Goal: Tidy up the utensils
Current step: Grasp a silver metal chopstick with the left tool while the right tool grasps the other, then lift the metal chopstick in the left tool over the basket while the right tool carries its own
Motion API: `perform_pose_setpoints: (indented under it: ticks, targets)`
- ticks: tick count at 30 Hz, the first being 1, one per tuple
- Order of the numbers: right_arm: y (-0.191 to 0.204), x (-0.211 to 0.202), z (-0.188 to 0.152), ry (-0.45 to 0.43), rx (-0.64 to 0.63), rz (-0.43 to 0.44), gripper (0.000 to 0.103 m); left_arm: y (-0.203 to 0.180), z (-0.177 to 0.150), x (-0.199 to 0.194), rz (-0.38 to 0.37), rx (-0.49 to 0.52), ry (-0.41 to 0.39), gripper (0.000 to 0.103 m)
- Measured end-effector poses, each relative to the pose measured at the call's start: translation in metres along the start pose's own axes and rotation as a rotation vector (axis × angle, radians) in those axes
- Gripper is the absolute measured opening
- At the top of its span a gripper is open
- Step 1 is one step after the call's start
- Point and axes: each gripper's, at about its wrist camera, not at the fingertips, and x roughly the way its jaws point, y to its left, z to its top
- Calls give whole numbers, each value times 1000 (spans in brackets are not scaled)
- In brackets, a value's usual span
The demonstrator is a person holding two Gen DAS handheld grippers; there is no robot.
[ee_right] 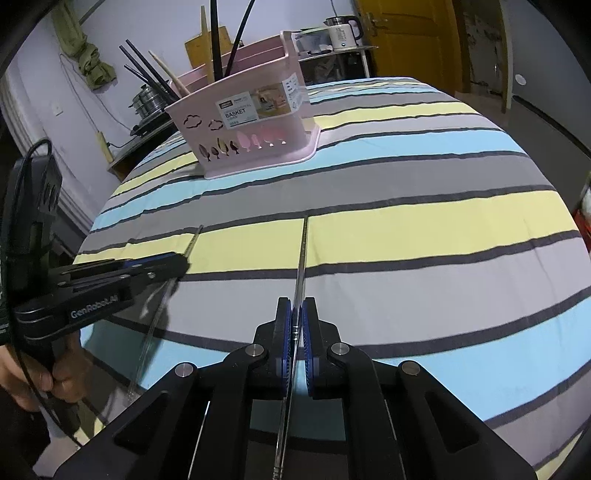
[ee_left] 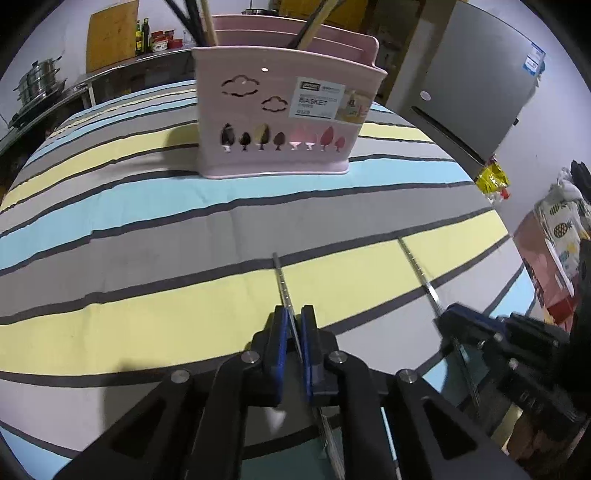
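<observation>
A pink utensil basket [ee_left: 280, 122] [ee_right: 251, 122] stands at the far side of the striped tablecloth [ee_left: 147, 229] [ee_right: 406, 221]. Dark and wooden sticks rise out of it. In the left wrist view my left gripper [ee_left: 294, 312] is shut on a thin metal chopstick [ee_left: 280, 277] that lies along the cloth and points toward the basket. In the right wrist view my right gripper [ee_right: 295, 302] is shut on a second metal chopstick [ee_right: 303, 251], parallel to the first. Each gripper shows in the other's view: the right gripper [ee_left: 448, 315] at the right, the left gripper [ee_right: 179, 264] at the left.
A grey fridge [ee_left: 480, 85] stands right of the table. Steel pots [ee_left: 38, 81] sit on a counter at the back left, with bottles and jars beside them. A white kettle [ee_right: 343, 31] and a yellow door [ee_right: 406, 37] are behind the table. A hand [ee_right: 22, 373] holds the left gripper.
</observation>
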Motion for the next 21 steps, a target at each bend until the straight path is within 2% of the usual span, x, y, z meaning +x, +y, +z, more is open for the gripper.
perform_pose_setpoints:
  ticks: [8, 21]
  targets:
    - [7, 9, 15, 14, -38, -9, 10, 20, -2, -8, -10, -17, 17, 6]
    - [13, 41, 44, 62, -81, -49, 10, 18, 21, 9, -14, -2, 54, 8]
